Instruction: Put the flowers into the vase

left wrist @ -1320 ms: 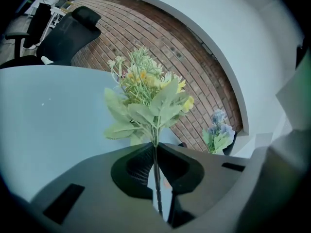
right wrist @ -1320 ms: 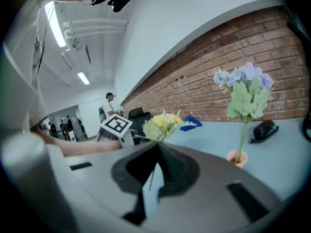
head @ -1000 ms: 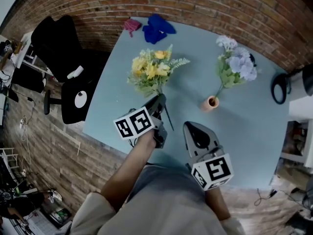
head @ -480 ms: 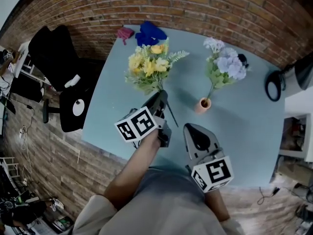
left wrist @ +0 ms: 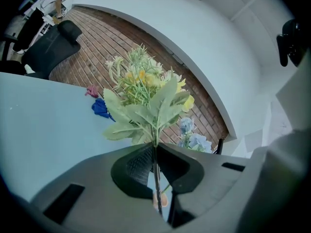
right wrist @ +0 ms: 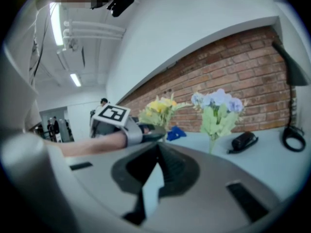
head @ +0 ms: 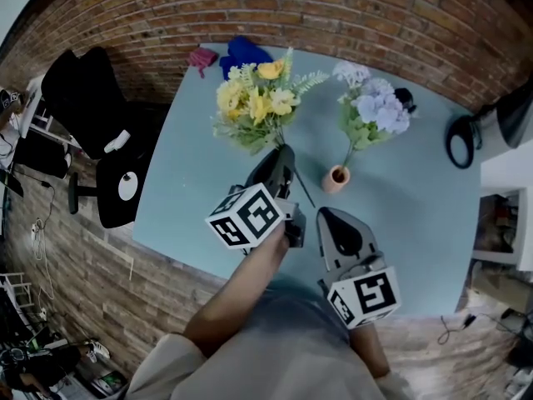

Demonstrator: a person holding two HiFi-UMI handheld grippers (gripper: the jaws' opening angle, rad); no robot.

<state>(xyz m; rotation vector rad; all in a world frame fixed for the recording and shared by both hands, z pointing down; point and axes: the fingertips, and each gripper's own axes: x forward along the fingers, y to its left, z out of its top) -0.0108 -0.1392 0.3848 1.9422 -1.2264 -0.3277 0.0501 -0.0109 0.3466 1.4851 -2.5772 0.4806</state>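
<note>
Light blue table [head: 408, 223] against a brick wall [head: 350, 7], black chair [head: 83, 90] off its left edge.

Left gripper [head: 281, 152]: jaws closed down on the stem of the yellow bunch [head: 254, 105], nothing else in them. The grip sits low on the stem, just under the leaves. In the left gripper view the stem runs almost straight up the picture through the pinch, with leaves and blooms above the jaws and the bare tail below them. In the head view the long axis is diagonal: blooms point up-left toward the wall, and the tail sticks out down-right past the jaws and ends near the vase [head: 336, 177], not touching it. The right gripper view shows the bunch held in the air, clear of the table.

Right gripper [head: 326, 215]: jaw tips together, nothing between them. It sits just right of the left one, near the table's front edge, pointing toward the wall.

Vase: small, orange, upright mid-table, right of the left gripper's tips. It holds the blue-purple flowers [head: 375, 111], whose stem leans up-right, with the blooms toward the wall.

Far edge: blue cloth [head: 241, 51] and a pink item [head: 202, 57] beside it at the left corner. A black object [head: 403, 98] lies behind the blue-purple blooms.
</note>
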